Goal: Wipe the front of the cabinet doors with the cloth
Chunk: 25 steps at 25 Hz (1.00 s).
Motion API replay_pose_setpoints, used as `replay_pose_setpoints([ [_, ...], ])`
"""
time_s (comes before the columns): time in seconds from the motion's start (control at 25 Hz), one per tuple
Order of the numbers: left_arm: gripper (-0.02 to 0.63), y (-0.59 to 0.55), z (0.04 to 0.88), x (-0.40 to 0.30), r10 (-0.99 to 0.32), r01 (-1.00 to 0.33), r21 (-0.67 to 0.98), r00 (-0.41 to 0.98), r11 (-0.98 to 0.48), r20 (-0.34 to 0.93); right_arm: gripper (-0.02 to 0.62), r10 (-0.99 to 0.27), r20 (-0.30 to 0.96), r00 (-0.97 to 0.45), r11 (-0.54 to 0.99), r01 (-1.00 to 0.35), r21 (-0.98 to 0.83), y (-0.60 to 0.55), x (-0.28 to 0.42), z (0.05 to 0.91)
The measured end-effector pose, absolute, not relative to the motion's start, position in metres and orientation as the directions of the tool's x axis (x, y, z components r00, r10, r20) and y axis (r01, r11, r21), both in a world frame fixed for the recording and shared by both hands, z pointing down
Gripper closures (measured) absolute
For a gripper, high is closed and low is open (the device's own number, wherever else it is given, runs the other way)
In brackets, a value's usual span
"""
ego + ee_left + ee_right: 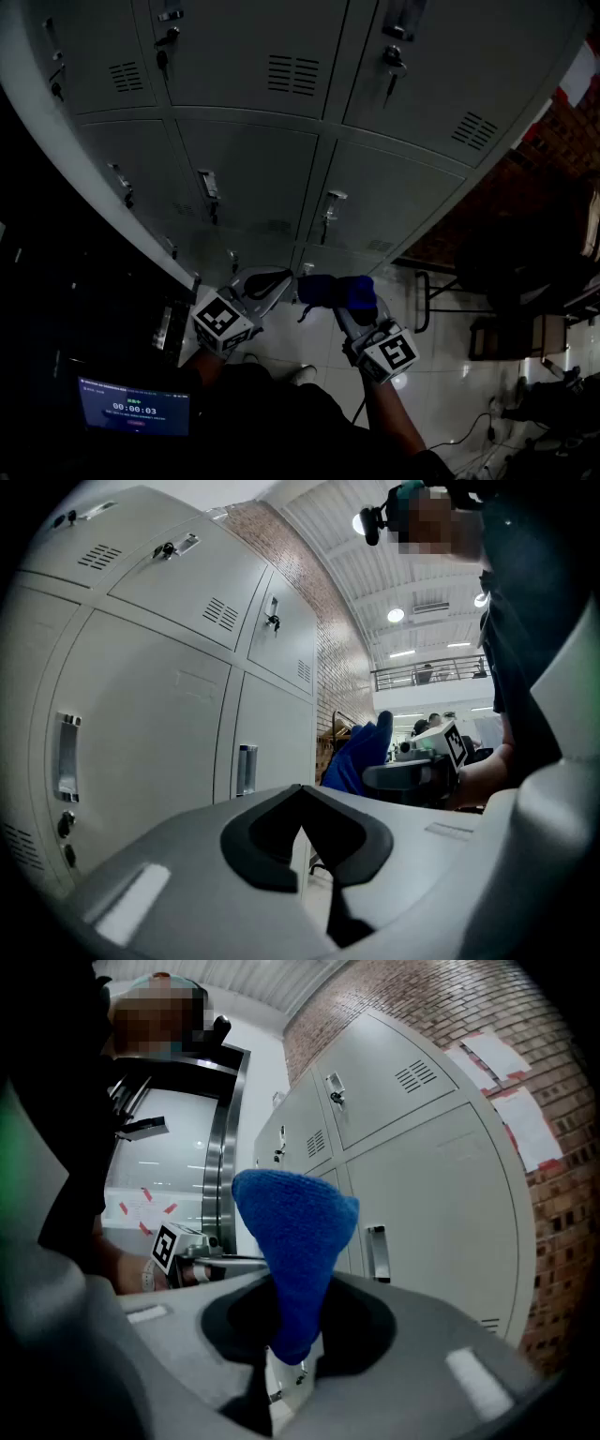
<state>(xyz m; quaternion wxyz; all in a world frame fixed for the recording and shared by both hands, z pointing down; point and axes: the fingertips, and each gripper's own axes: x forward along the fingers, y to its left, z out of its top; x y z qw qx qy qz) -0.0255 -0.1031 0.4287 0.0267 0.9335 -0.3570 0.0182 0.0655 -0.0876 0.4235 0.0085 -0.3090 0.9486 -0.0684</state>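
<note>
The blue knitted cloth [295, 1232] is pinched at its lower end between the jaws of my right gripper [292, 1344]. It stands up out of them in a blunt cone. From the head view the cloth sits low in front of the grey metal locker cabinet [253, 169], by its bottom row of doors. I can't tell whether it touches the metal.

My left gripper [302, 799] hangs just beside the cloth, also in front of the cabinet's bottom row. Its jaws are closed together with nothing between them (the left gripper view shows only floor through the slit below the tips).

The cabinet doors carry slotted vents [292, 73], vertical pull handles [377, 1252] and keys hanging in their locks [392, 64].

To the cabinet's right runs a red brick wall [553, 1213] with white paper sheets [525, 1124] taped to it. Their print is too small to read. A pale tiled floor [441, 394] lies below the cabinet.

Off the cabinet's left edge, near my feet, a small dark screen [135, 408] shows a timer reading 00:00:03. The other lines on it are illegible. Each gripper's cube bears black-and-white square markers and no lettering.
</note>
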Motion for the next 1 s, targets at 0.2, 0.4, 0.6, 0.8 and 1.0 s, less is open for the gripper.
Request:
replay_pose_setpoints([
  [0.2,0.600,-0.110,0.425,-0.023,-0.673,-0.674,0.031,0.738,-0.738,0.051,0.515,-0.597,0.029,-0.802,0.795,-0.595,-0.119,-0.105,0.072,0.417],
  [0.4,0.600,-0.122,0.414,-0.040,-0.664,-0.665,0.007,0.747,-0.747,0.040,0.515,-0.634,0.019,-0.773,0.769,-0.633,-0.089,-0.130,0.065,0.401],
  [0.6,0.600,-0.135,0.411,-0.056,-0.651,-0.651,-0.009,0.759,-0.759,0.037,0.515,-0.669,0.001,-0.744,0.744,-0.669,0.003,-0.169,0.047,0.371],
  [0.8,0.600,-0.144,0.399,-0.062,-0.627,-0.626,-0.042,0.779,-0.779,0.020,0.515,-0.700,-0.058,-0.712,0.709,-0.702,0.064,-0.206,0.034,0.331],
  [1.0,0.600,-0.143,0.406,-0.070,-0.623,-0.622,-0.030,0.782,-0.783,0.032,0.515,-0.733,-0.119,-0.670,0.660,-0.743,0.113,-0.238,0.032,0.298],
])
